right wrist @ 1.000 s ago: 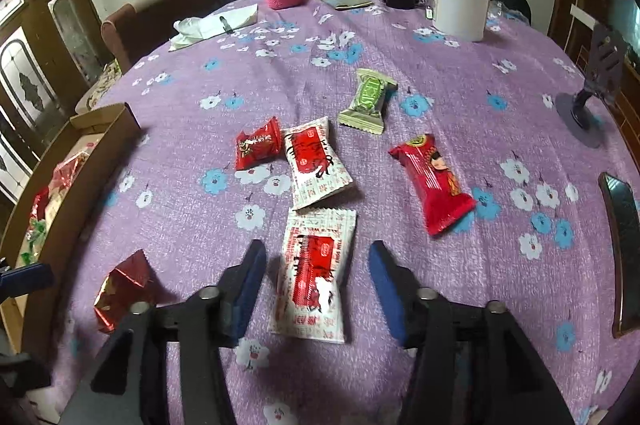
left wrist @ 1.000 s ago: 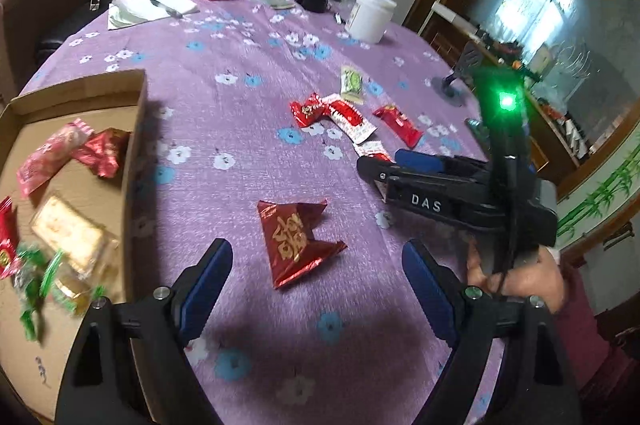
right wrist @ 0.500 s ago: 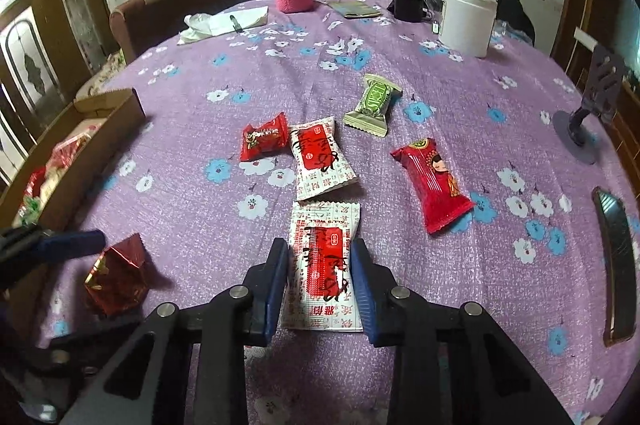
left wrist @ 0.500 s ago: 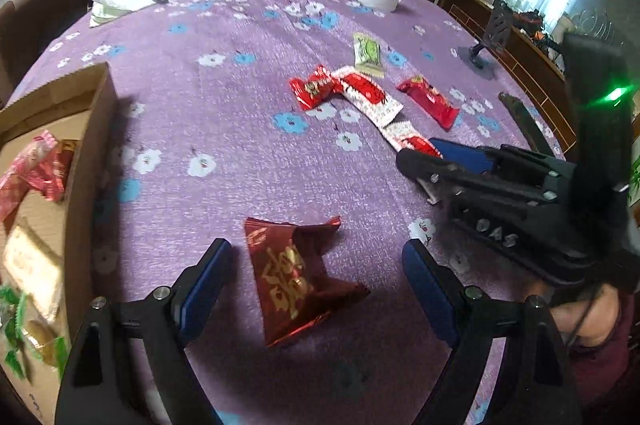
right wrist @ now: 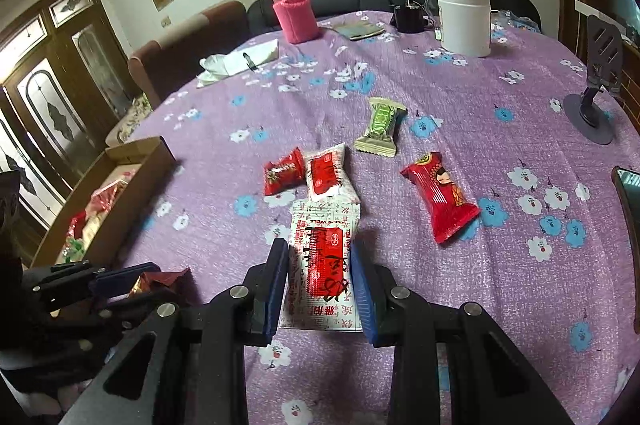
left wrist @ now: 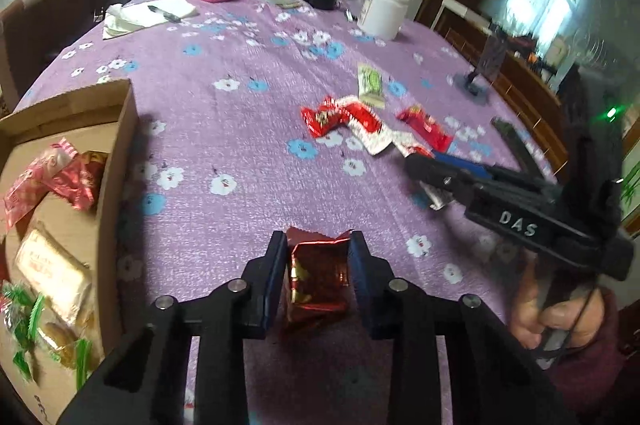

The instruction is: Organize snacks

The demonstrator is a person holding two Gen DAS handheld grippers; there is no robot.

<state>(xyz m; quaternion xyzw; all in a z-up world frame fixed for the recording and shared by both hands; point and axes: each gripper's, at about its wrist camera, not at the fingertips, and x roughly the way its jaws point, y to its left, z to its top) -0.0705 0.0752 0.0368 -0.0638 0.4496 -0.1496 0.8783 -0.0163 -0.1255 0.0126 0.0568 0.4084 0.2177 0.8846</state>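
My left gripper (left wrist: 317, 245) is shut on a dark red foil snack packet (left wrist: 316, 277), just right of the cardboard box (left wrist: 120, 161), which holds several snacks. My right gripper (right wrist: 320, 253) is shut on a white-and-red snack packet (right wrist: 324, 261) on the purple tablecloth. Ahead of it lie a small red packet (right wrist: 282, 175), a second white-and-red packet (right wrist: 328, 177), a green packet (right wrist: 380, 127) and a long red packet (right wrist: 440, 197). The right gripper also shows in the left wrist view (left wrist: 424, 165); the left gripper shows in the right wrist view (right wrist: 116, 281).
At the table's far side stand a pink-sleeved flask (right wrist: 294, 13), a white jar (right wrist: 464, 21), a notepad with a pen (right wrist: 244, 61) and a dark cup (right wrist: 410, 17). A phone stand (right wrist: 596, 97) and a phone (right wrist: 630, 225) sit at the right edge.
Both grippers closed: the left one moved forward and shut on the dark red foil packet, the right one shut on the white-and-red packet.
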